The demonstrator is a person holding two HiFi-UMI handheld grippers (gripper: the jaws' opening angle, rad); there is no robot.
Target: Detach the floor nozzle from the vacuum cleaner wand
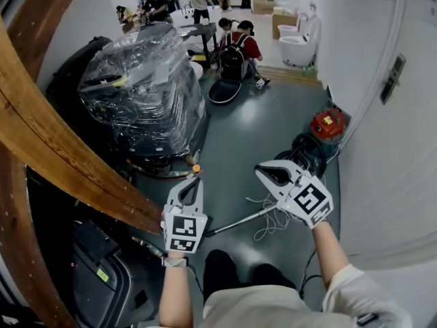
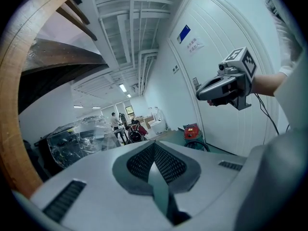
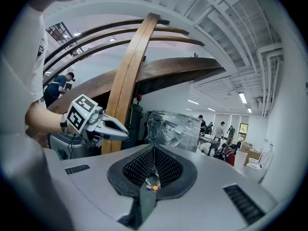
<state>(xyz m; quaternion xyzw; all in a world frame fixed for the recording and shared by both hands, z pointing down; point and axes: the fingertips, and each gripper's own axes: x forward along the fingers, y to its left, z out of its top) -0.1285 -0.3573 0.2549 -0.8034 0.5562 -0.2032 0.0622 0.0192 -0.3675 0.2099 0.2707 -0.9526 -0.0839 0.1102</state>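
Note:
A thin metal vacuum wand [image 1: 239,221] lies on the grey-green floor between my two grippers, beside a tangle of white cable [image 1: 270,219]. The wand's near end runs in behind my left gripper, so I cannot make out the floor nozzle. The red vacuum cleaner [image 1: 328,124] [image 2: 191,131] stands by the wall, with its black hose coil [image 1: 308,153] in front of it. My left gripper [image 1: 194,178] [image 2: 154,147] is shut and empty, hanging above the floor. My right gripper [image 1: 263,171] [image 3: 154,150] is also shut and empty, held above the wand's far end.
A plastic-wrapped load [image 1: 147,87] stands to the front left on the floor. A curved wooden beam [image 1: 61,149] crosses the left side. A white wall [image 1: 389,183] closes the right. Several people [image 1: 235,43] work at the far end. A dark bin [image 1: 95,272] sits low left.

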